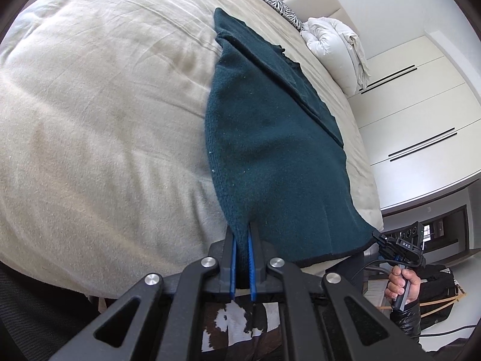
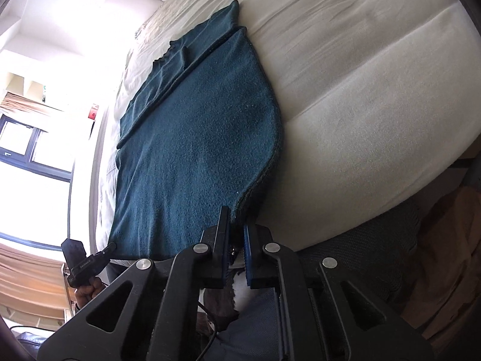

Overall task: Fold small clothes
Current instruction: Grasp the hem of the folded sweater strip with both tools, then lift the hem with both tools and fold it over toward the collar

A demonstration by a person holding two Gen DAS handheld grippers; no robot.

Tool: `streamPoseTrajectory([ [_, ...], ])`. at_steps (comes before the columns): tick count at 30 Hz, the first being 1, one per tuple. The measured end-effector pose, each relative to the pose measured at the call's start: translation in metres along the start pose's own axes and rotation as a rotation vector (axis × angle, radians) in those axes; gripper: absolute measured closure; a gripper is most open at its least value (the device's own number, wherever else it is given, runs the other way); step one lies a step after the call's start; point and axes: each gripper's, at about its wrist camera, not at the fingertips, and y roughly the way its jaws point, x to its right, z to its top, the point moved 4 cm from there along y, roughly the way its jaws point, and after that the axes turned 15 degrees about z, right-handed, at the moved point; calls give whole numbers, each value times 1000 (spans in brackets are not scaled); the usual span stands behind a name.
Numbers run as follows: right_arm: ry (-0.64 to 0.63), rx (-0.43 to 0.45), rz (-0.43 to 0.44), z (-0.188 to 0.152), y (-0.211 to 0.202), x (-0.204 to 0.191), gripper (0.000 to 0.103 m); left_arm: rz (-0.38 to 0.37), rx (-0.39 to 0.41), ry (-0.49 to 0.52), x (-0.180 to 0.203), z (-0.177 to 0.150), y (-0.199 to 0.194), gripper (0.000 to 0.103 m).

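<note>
The wide bed with a cream cotton sheet [image 1: 99, 126] carries the dark teal knitted garment [image 1: 270, 150], which lies flat near the bed's edge, its far part folded over. The left hand-held gripper [image 1: 243, 234] pinches one near corner of the garment between its blue pads. The right hand-held gripper [image 2: 237, 228] pinches the other near corner. A zebra-striped pillow [image 1: 276, 3] lies far behind, beside a white folded duvet [image 1: 333, 51].

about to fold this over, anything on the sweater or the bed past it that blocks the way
Nothing visible does. Both grippers, left and right, already clamp the near hem of the green sweater. The bed around it is bare; the zebra pillow and white duvet lie apart, far beyond.
</note>
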Motion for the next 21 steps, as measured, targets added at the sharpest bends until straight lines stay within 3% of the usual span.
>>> streamPoseTrajectory([
  [10,-25,118,136,41,-10,-33,96,-171,88,-112,1,23,-26,96],
  [21,-47,219,218,89,-9,-59,96,-238,137,-211,-1,62,-36,97],
])
